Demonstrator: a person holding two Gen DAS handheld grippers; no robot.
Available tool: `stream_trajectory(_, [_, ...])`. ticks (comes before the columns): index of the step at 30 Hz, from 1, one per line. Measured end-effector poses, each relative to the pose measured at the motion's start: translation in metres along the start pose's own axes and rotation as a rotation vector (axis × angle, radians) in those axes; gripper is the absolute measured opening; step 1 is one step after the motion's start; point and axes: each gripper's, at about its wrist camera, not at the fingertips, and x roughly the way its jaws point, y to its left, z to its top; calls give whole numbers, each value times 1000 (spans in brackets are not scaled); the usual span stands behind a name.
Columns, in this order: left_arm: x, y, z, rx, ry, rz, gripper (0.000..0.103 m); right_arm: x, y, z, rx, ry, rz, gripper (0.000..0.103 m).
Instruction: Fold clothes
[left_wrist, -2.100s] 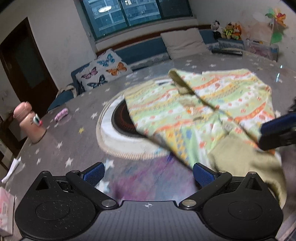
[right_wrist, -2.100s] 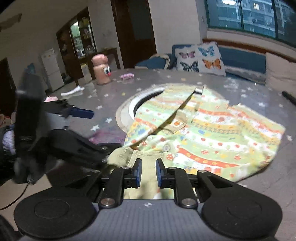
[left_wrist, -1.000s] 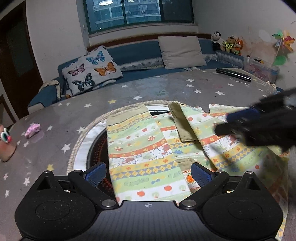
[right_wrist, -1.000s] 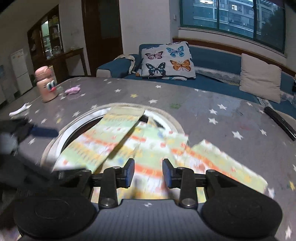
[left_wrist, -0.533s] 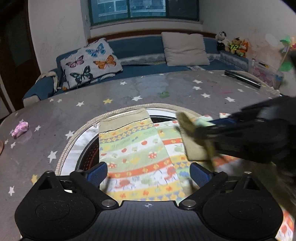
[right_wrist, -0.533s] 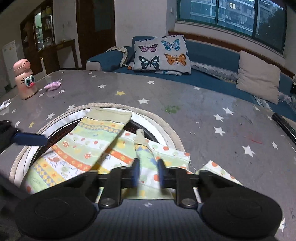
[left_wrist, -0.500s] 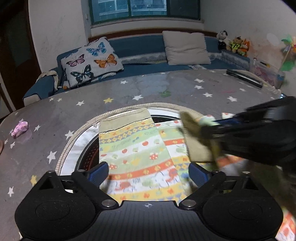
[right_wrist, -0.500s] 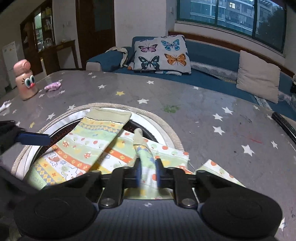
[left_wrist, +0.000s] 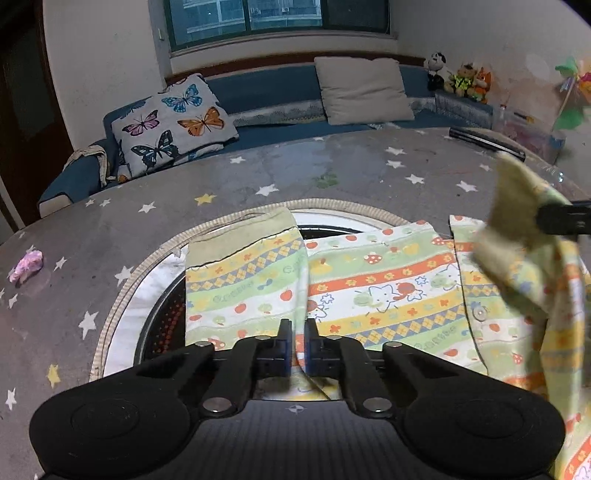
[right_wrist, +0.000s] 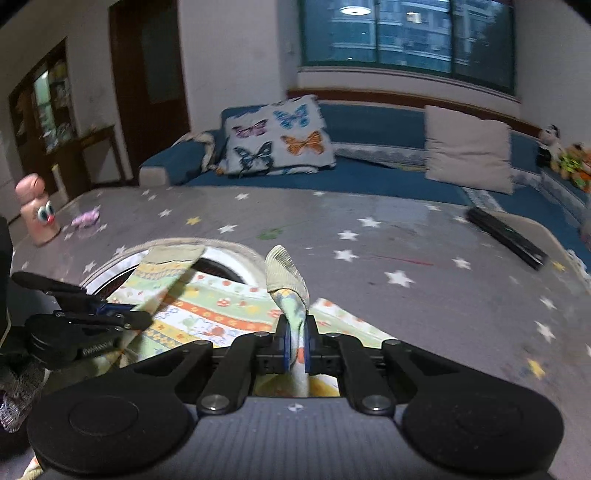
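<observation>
Left gripper (left_wrist: 298, 345): jaws nearly together, pinching a fold of the patterned garment (left_wrist: 373, 291) where the left sleeve meets the body, low against the table. Right gripper (right_wrist: 296, 349): jaws closed on the other sleeve (right_wrist: 288, 288), whose ribbed olive cuff stands up above the fingertips, lifted clear of the cloth below; in the left wrist view this raised sleeve is blurred at the right edge. One garment in all, striped green, orange, yellow and white with small cartoon prints, lying spread over a round inset plate (left_wrist: 155, 291) with a woven rim in the middle of the table (left_wrist: 351, 166). Its left sleeve (left_wrist: 240, 269) lies flat, olive cuff pointing away from the camera. Two buttons show on the front. Table cover grey, scattered with white and yellow stars. On it, well apart from the garment: one pink figure-shaped bottle (right_wrist: 37, 212) with eyes, one small pink object (right_wrist: 86, 218) just beside it, one dark flat remote-like bar (right_wrist: 506, 238) at the far right. Behind the table, a blue sofa (right_wrist: 369, 173) carrying two cushions: one butterfly-print (right_wrist: 277, 136), one plain beige (right_wrist: 467, 149). A cluster of plush toys (left_wrist: 458, 79) sits at the sofa's right end; count unclear.
</observation>
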Motion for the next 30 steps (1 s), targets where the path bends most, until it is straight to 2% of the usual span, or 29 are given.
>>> stream_trajectory(7, [-34, 21, -7, -62, -64, 40, 3, -45, -31, -24, 71, -34, -56, 6])
stream_trajectory(15, [-86, 66, -28, -170, -126, 132, 2, -86, -60, -56, 183, -64, -124, 6])
stream_trajectory(21, [-130, 98, -62, -279, -160, 196, 2, -115, -83, -81, 270, -90, -184, 6])
stream_trajectory(30, [-178, 114, -127, -397, -164, 236, 1, -155, -106, -114, 364, -120, -266, 6])
